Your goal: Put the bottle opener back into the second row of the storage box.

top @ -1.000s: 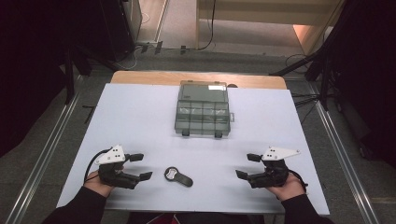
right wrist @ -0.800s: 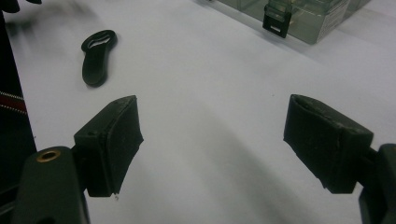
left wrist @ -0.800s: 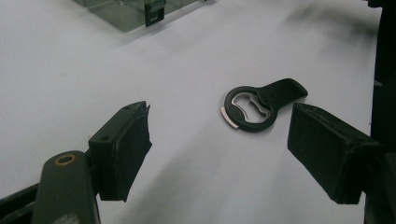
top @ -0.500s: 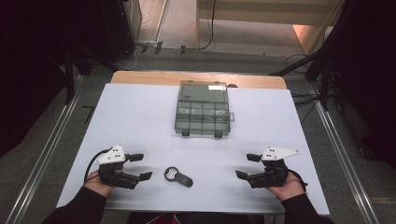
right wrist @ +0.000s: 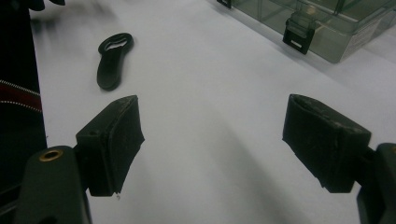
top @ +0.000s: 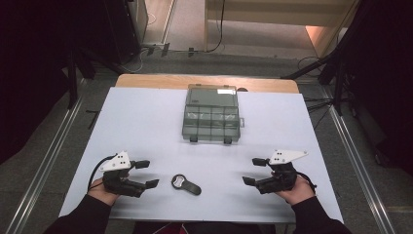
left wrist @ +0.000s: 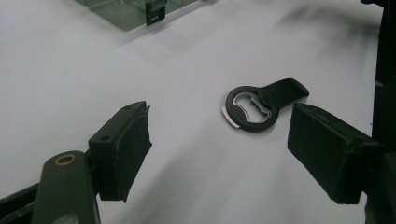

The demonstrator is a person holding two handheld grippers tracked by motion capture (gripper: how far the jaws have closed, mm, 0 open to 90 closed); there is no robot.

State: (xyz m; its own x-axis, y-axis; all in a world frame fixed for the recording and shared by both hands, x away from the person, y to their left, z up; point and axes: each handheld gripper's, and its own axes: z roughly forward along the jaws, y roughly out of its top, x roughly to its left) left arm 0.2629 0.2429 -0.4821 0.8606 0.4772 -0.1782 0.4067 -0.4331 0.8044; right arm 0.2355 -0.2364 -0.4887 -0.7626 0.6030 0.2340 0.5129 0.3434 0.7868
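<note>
A black bottle opener (top: 185, 184) lies flat on the white table (top: 146, 126) near the front edge, between my two grippers. My left gripper (top: 147, 174) stands open a short way to its left, jaws wide apart with nothing between them. In the left gripper view the bottle opener (left wrist: 261, 105) lies just beyond the right jaw, its metal-lined ring toward me. My right gripper (top: 254, 171) is open too, further off to the right. In the right gripper view the bottle opener (right wrist: 112, 58) lies far off at upper left. A closed clear compartment box (top: 211, 114) sits at the table's far middle.
The box's black latches (right wrist: 296, 36) face the front edge. Bare white tabletop lies between the box and the grippers. The table's wooden far edge (top: 204, 80) borders a floor with cables and dark stands on both sides.
</note>
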